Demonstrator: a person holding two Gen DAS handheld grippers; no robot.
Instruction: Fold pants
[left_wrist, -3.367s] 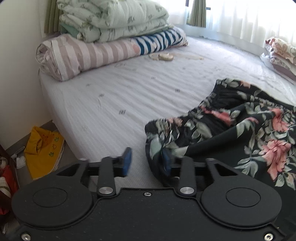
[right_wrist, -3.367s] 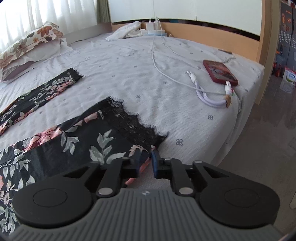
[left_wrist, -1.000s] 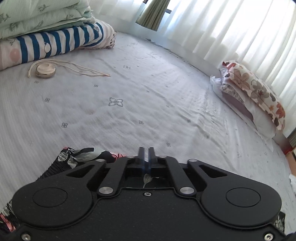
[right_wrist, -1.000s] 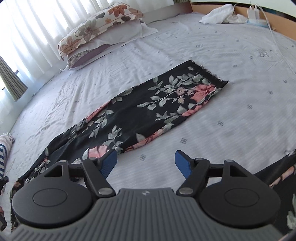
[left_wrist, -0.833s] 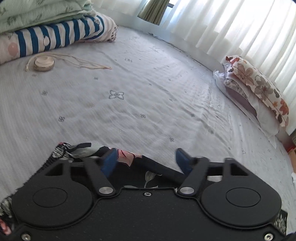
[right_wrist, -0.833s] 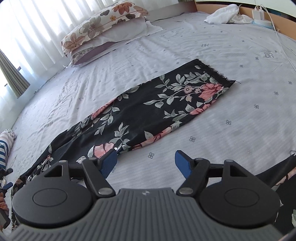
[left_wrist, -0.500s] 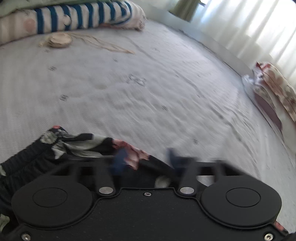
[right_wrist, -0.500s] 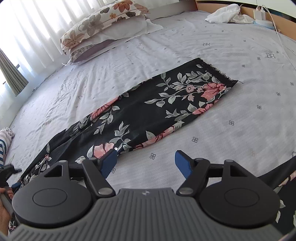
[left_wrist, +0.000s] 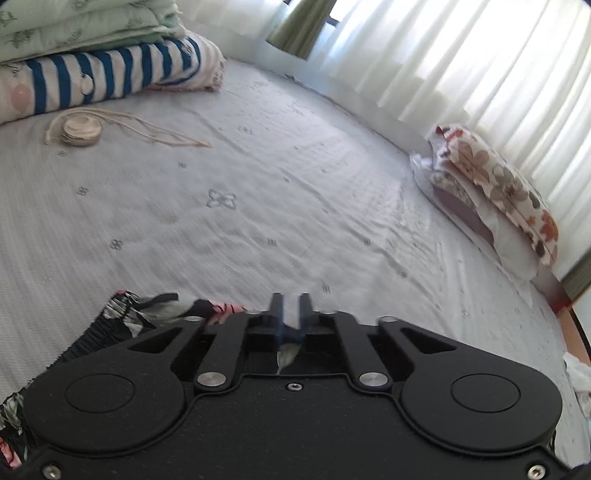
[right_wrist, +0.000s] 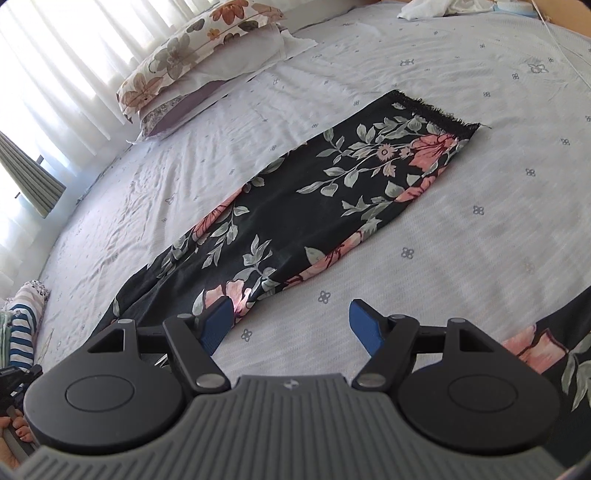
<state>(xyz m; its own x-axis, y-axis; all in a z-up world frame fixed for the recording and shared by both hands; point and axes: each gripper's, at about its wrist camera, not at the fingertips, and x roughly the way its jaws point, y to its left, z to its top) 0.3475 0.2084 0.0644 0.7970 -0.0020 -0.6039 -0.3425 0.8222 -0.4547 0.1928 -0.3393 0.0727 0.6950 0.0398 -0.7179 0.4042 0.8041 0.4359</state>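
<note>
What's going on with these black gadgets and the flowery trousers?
A person is folding floral pants on a bed, with a hand-held claw in each hand. One leg lies flat across the bed. The right claw hangs wide open and empty over the bed beside that leg. The left claw is at the bunched waistband end; its jaws, nearly together, have just been opening slightly, and I can't tell whether cloth is caught between them.

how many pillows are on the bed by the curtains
2, stacked at the curtain side of the bed: a floral pillow on top, a pale pillow under it. More may lie out of view.
</note>
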